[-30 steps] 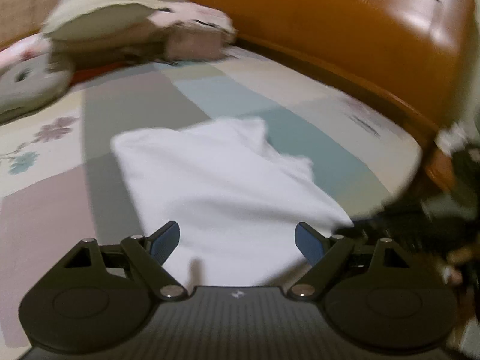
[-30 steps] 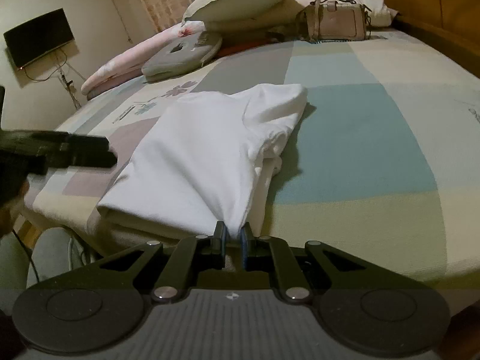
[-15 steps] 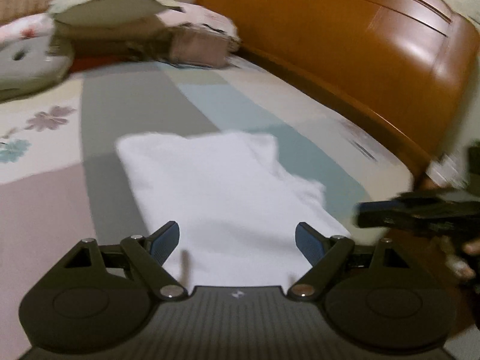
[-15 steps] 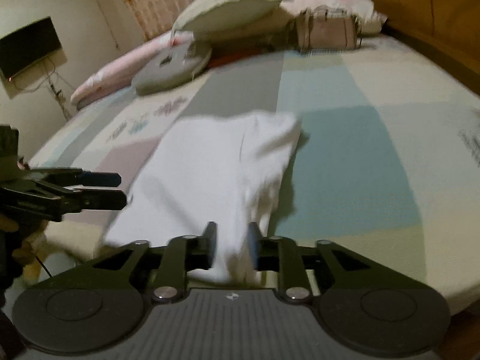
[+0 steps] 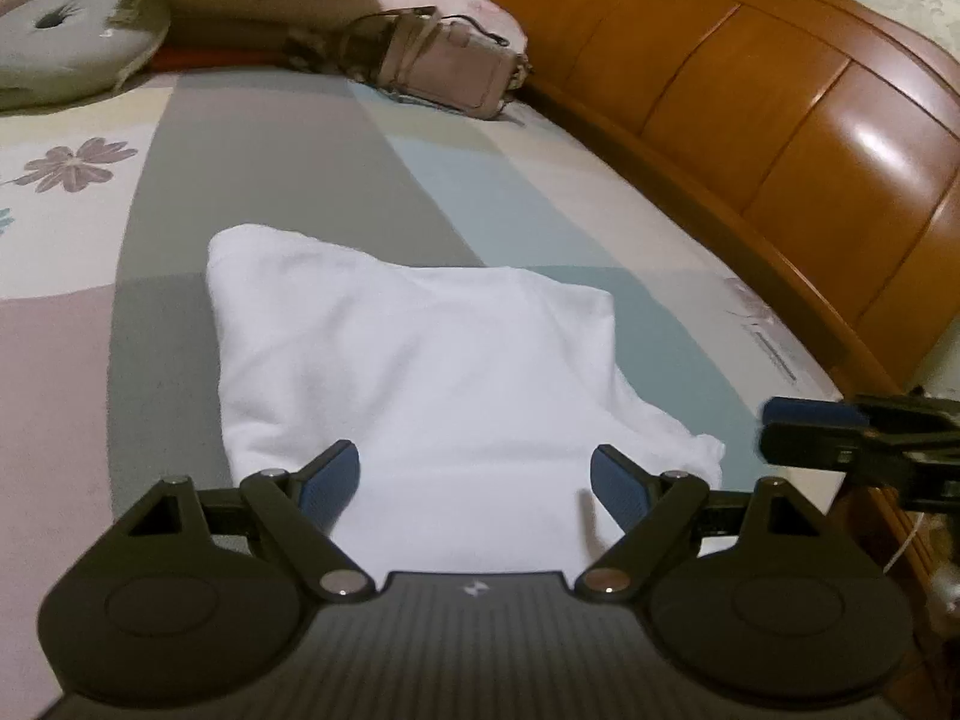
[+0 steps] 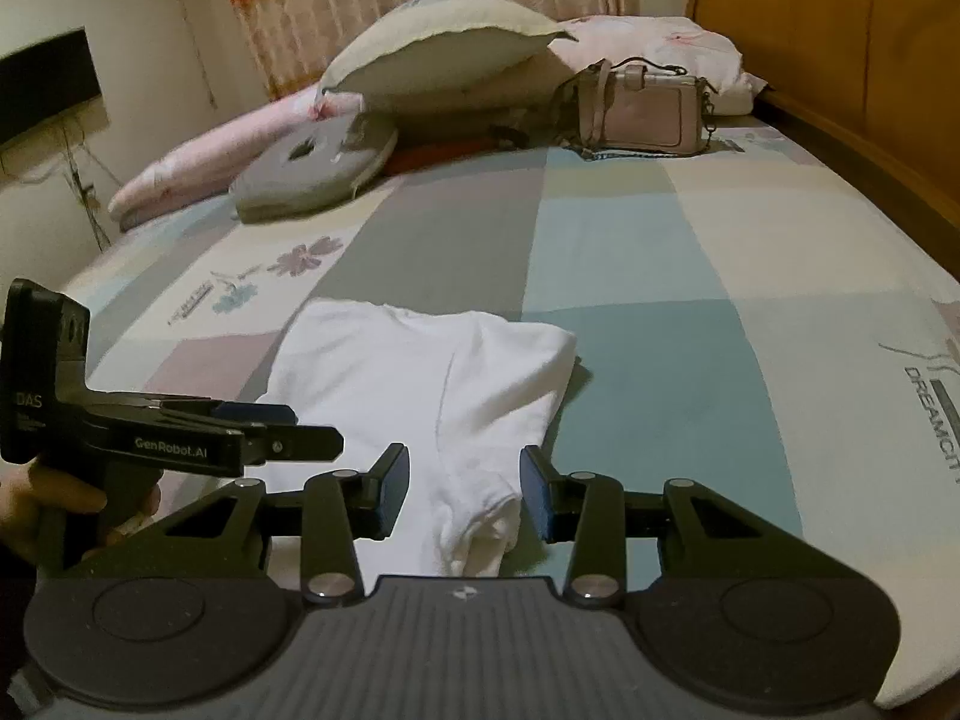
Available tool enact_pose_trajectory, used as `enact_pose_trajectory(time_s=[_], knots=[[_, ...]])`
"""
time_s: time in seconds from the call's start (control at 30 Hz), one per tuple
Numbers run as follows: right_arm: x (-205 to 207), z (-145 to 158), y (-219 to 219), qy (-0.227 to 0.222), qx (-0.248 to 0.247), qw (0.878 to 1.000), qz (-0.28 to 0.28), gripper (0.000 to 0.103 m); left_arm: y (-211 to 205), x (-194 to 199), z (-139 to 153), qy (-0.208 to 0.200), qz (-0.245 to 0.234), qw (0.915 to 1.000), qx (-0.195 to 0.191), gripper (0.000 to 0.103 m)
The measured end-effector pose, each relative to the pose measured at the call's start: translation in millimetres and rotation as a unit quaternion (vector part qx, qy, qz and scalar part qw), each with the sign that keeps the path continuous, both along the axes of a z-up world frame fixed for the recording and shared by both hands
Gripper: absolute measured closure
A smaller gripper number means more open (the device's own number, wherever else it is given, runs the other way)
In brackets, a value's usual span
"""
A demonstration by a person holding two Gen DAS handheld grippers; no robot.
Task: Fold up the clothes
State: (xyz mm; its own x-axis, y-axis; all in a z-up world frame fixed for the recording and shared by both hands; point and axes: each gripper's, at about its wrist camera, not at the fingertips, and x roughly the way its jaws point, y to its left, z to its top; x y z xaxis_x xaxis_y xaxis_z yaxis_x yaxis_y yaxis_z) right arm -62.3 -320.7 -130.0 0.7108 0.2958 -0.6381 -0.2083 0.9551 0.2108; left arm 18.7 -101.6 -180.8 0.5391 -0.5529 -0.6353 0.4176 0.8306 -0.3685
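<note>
Both grippers spread, holding nothing: left gripper (image 5: 474, 483) and right gripper (image 6: 463, 492) hovered near shirt (image 6: 420, 384), folded on bed (image 6: 660, 300).

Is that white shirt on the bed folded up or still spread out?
Folded. The white shirt lies as a compact rectangle on the bedspread, layered edges bunched at its near corner.

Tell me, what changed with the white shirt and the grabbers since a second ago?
The right gripper was shut on the near edge of the white shirt a second ago; its fingers have since opened and let go, and the shirt lies folded on the bed. The left gripper stayed open over the shirt. The pink handbag and pillows stayed put.
</note>
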Motion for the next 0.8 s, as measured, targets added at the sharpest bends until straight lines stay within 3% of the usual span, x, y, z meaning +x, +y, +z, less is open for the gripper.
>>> enact_pose_trajectory(time_s=[0.17,0.27,0.4,0.57,0.67,0.7,0.8], knots=[[13.1,-1.1,7.2,0.006,-0.005,1.0,0.011,0.055,12.9,10.8,25.8,0.011,-0.008,0.9998,-0.015,0.019],[18.4,-2.4,8.6,0.006,-0.004,1.0,0.021,0.054,9.3,20.5,26.6,0.012,-0.024,0.9995,-0.018,0.019],[25.5,-13.4,9.6,0.015,0.017,0.999,0.047,0.053,-1.1,29.7,5.8,0.04,-0.02,0.999,0.005,0.019],[36.2,-37.6,0.0,0.058,0.026,0.997,0.045,0.048,10.3,32.7,14.4,0.052,-0.005,0.9984,-0.024,0.018],[38.1,-30.0,-24.8,0.055,0.09,0.994,0.027,0.039,27.5,28.8,28.2,0.043,0.021,0.9986,-0.025,0.018],[41.7,-32.1,-32.6,0.066,0.116,0.991,0.022,0.032,33.7,27.8,30.8,0.042,0.029,0.9983,-0.027,0.018],[58.5,-48.1,-51.4,0.129,0.188,0.974,0.013,0.031,57.3,29.3,26.6,0.069,0.063,0.9949,-0.039,0.018]])
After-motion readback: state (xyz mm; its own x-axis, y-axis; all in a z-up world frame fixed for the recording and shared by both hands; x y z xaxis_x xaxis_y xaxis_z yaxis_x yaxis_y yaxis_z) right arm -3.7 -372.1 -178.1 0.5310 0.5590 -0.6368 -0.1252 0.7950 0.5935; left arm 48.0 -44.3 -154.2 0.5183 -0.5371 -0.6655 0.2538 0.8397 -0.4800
